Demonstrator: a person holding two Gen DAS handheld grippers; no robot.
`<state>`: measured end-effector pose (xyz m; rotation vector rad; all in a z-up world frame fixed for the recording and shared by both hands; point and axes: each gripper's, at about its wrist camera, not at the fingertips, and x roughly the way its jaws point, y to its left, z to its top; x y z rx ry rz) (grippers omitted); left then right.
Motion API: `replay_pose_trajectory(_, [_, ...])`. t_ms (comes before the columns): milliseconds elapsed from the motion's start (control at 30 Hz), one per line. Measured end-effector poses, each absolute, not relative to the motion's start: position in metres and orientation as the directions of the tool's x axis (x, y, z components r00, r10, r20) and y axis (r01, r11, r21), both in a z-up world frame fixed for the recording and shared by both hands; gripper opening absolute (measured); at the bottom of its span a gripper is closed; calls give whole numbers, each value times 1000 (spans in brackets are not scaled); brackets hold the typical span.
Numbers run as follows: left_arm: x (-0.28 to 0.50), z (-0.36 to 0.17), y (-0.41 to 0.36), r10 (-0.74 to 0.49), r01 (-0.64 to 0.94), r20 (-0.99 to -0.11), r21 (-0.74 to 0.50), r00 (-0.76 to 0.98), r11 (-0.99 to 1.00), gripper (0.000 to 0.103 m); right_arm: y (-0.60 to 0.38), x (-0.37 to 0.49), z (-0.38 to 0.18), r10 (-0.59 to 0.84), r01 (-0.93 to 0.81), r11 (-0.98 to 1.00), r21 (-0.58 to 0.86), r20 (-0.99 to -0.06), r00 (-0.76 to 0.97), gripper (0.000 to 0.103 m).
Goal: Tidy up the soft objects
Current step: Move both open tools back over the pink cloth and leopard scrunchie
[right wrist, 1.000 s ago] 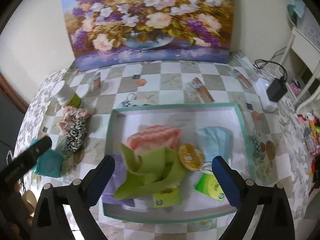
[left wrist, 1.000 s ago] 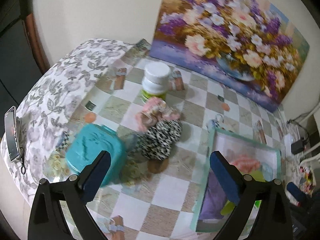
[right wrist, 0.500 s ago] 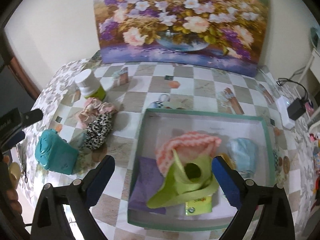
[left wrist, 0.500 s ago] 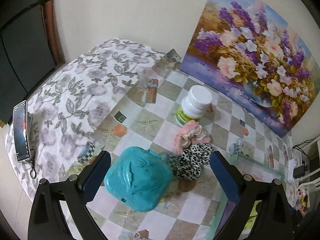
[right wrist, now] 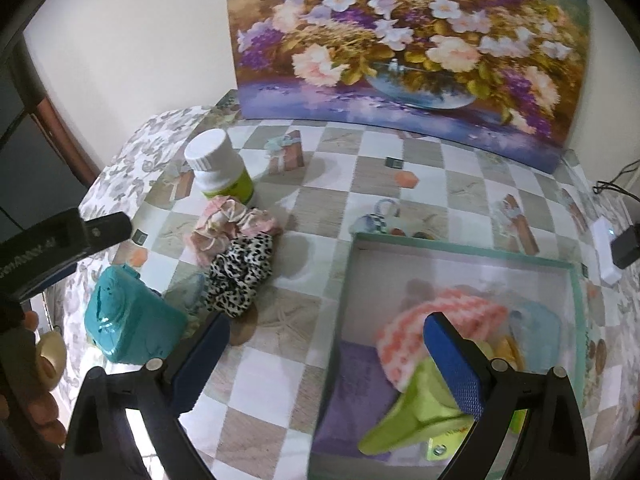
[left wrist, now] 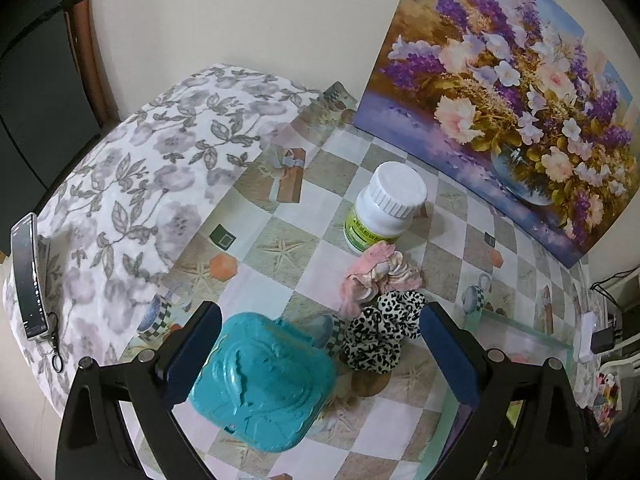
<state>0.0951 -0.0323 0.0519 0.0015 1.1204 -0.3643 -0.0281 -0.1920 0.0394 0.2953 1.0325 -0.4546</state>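
A leopard-print scrunchie (left wrist: 382, 330) lies on the checked tablecloth, touching a pink scrunchie (left wrist: 374, 276) behind it. Both also show in the right wrist view, leopard (right wrist: 240, 270) and pink (right wrist: 228, 222). My left gripper (left wrist: 320, 352) is open and empty, above a teal plastic box (left wrist: 262, 380) and the leopard scrunchie. My right gripper (right wrist: 328, 360) is open and empty, over the left wall of a green-rimmed tray (right wrist: 460, 246). The tray holds a pink-white knitted cloth (right wrist: 440, 324), a light-blue cloth (right wrist: 540, 326), a lime-green cloth (right wrist: 420, 412) and a purple cloth (right wrist: 352, 392).
A white pill bottle with a green label (left wrist: 384, 208) stands behind the scrunchies. A flower painting (left wrist: 512, 80) leans on the wall at the back. A phone (left wrist: 26, 276) lies on the floral cloth at the left. A charger and cables (right wrist: 624, 246) sit at the right edge.
Both grippers have swung left, away from the tray and toward the scrunchies and teal box. The left gripper has come closer to the box. Nothing on the table moved.
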Motion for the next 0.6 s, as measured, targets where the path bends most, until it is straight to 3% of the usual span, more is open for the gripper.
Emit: replay_pose_trajectory(600, [133,9,-65,-272,296,-924,-190,270,936,99,-200,30,12,-199,454,891,26,-876,440,99])
